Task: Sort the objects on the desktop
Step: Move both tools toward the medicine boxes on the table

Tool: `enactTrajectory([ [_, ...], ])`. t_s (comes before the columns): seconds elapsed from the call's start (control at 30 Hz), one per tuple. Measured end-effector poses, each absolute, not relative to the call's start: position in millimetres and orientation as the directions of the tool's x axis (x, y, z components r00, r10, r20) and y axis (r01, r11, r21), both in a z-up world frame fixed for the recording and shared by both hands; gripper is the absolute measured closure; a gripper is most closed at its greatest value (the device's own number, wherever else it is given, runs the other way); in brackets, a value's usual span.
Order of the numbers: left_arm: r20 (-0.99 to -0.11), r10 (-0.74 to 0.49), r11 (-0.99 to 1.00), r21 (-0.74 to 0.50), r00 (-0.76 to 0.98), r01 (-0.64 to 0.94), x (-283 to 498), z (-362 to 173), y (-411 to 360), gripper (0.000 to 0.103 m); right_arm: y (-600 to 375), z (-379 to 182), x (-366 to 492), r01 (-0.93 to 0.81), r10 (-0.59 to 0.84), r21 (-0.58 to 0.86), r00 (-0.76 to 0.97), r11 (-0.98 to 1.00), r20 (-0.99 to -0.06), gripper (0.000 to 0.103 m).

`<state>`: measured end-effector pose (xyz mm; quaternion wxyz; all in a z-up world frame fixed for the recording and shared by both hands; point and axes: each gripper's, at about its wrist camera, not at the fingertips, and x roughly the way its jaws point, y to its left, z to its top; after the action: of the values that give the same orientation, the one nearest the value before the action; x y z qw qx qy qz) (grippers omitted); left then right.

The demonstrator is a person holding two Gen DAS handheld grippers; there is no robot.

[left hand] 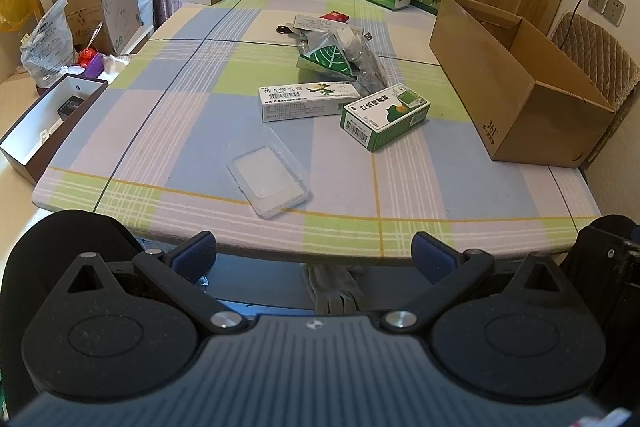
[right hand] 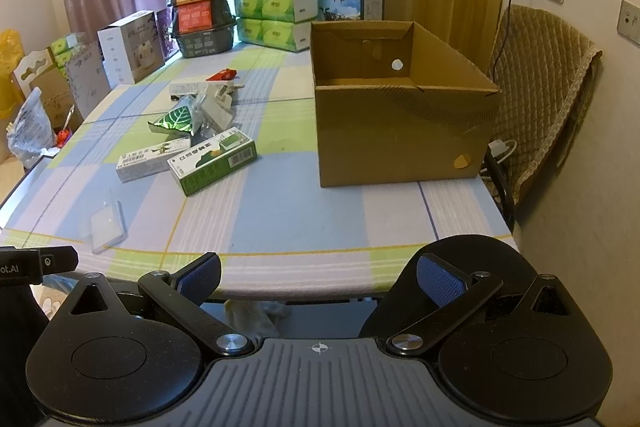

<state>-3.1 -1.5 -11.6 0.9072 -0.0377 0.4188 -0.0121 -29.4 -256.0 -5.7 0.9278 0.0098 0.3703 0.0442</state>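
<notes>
Our left gripper (left hand: 314, 253) sits at the bottom of its view with jaws spread wide and nothing between them, short of the table (left hand: 168, 131) edge. Our right gripper (right hand: 320, 279) is likewise wide and empty at the bottom of its frame. Just above the left gripper lies a clear case (left hand: 268, 181); above that, at mid-frame, a white box (left hand: 308, 102) touches a green box (left hand: 386, 122). Further up sits a leaf packet (left hand: 328, 61) in a pile of small items. The open carton (right hand: 400, 119) stands at centre right in the right view, well apart from the boxes.
</notes>
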Motion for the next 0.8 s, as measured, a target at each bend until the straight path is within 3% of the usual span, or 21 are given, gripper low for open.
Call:
enactTrajectory([
  [0.8,-0.761,-0.056,0.997,-0.083,0.647,-0.011,-3.0,-11.9,-3.1,0.001,-255.9,-8.2,-29.2,-0.083,0.098,0.055,0.716,0.995,-0.691,0.002],
])
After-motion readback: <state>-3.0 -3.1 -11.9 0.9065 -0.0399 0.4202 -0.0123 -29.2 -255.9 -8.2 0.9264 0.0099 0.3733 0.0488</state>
